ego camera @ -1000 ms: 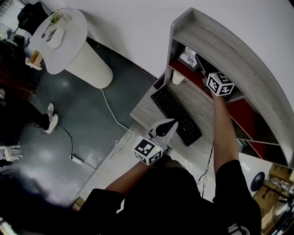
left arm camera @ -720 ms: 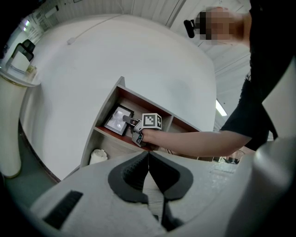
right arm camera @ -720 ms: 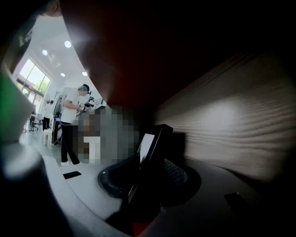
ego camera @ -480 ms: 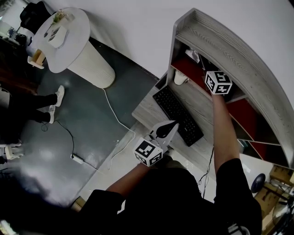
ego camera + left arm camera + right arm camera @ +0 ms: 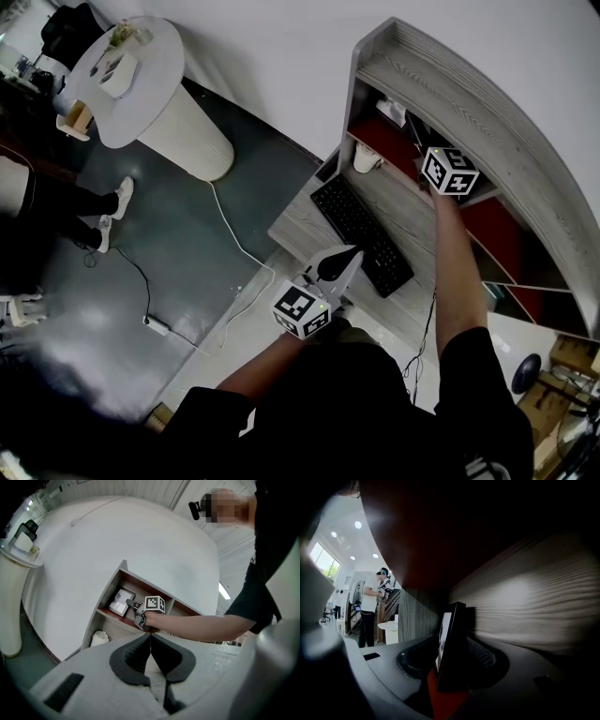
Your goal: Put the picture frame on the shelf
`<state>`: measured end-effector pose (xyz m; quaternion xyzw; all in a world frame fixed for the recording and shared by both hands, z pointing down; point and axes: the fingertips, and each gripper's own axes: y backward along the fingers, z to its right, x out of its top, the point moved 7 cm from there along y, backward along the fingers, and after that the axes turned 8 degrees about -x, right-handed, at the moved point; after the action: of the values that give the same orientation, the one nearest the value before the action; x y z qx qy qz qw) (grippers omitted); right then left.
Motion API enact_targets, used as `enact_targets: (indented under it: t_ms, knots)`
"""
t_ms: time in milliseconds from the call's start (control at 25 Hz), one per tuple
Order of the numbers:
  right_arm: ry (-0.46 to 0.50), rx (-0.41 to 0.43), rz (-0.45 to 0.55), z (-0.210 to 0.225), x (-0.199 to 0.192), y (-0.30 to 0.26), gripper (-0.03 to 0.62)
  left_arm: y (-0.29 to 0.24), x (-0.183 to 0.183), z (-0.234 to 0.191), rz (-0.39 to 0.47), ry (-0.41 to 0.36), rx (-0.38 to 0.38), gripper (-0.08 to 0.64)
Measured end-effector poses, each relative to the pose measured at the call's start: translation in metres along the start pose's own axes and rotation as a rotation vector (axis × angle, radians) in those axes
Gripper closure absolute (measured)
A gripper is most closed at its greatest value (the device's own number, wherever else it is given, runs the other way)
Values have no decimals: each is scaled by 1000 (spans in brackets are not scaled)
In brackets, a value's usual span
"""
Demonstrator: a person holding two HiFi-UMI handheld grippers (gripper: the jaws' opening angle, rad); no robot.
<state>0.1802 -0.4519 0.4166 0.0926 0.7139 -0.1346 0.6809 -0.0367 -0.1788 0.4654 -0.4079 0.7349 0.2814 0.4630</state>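
The picture frame [image 5: 451, 639], dark-edged with a pale print, stands upright on the red floor of the grey wooden shelf [image 5: 441, 84], near the compartment's left wall [image 5: 121, 603]. My right gripper [image 5: 134, 606] reaches level into that compartment. Its jaws have just been opening, and the frame stands between them, with a gap showing on its left side. From the head view its fingertips are hidden under the shelf top; only the marker cube shows. My left gripper [image 5: 150, 641] hangs back over the desk's front edge [image 5: 349, 257], shut and empty.
A black keyboard [image 5: 361, 234] and a white cup [image 5: 364, 159] lie on the desk below the shelf. A round white table [image 5: 131, 84] stands at far left, a cable [image 5: 234, 246] runs over the dark floor, and a person's legs [image 5: 103, 202] are nearby.
My right gripper has stayed in the shelf compartment by the frame with barely any shift. The left gripper has kept still. The legs at far left have moved.
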Motion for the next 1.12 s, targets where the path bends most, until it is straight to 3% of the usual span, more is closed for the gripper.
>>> enact_targets:
  t_ms: [440,880,1000,1120]
  knots:
    - [-170,-61,34,-9,-1,49,436,5,1,17,12,-19,-17,543]
    - [-173,-36,110,-58,12,143,445,33,20,12,40,-45,20,543]
    - [-171,-27,101,-72,15,180,474,37,25,12,40,-50,7,543]
    - [-184,-33,29,-87,9,220,546,38,22,17,27,-41,-20,543]
